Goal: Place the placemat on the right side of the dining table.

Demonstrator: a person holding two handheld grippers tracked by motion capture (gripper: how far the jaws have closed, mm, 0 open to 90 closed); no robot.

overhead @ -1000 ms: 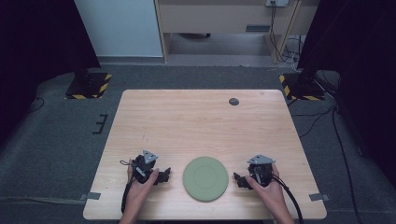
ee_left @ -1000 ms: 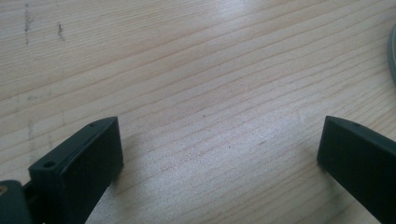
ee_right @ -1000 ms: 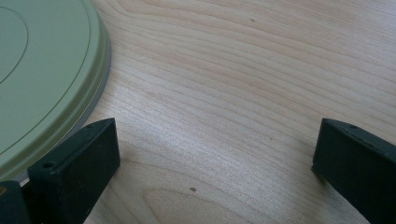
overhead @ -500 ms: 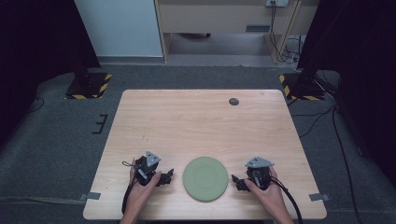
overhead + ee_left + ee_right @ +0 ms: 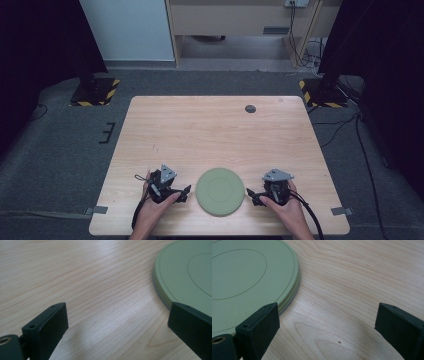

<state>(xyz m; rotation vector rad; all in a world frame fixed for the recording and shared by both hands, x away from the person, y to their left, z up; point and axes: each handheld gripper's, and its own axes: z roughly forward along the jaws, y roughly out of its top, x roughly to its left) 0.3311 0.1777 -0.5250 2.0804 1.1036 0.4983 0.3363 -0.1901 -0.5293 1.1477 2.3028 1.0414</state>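
Green round plate lies flat near the table's front edge, between the left gripper and right gripper, both spread wide, holding nothing. Risk: low rim may slip a shallow pinch, pushing the plate sideways.

The table is pale wood with a fine visible grain and a smooth, faintly sheened finish. The green plate, low in the middle of the high view, looks like matt plastic, smooth, with thin raised rings and a layered edge. Both the left gripper and the right gripper have black matt plastic jaws. The floor around is grey, rough carpet.
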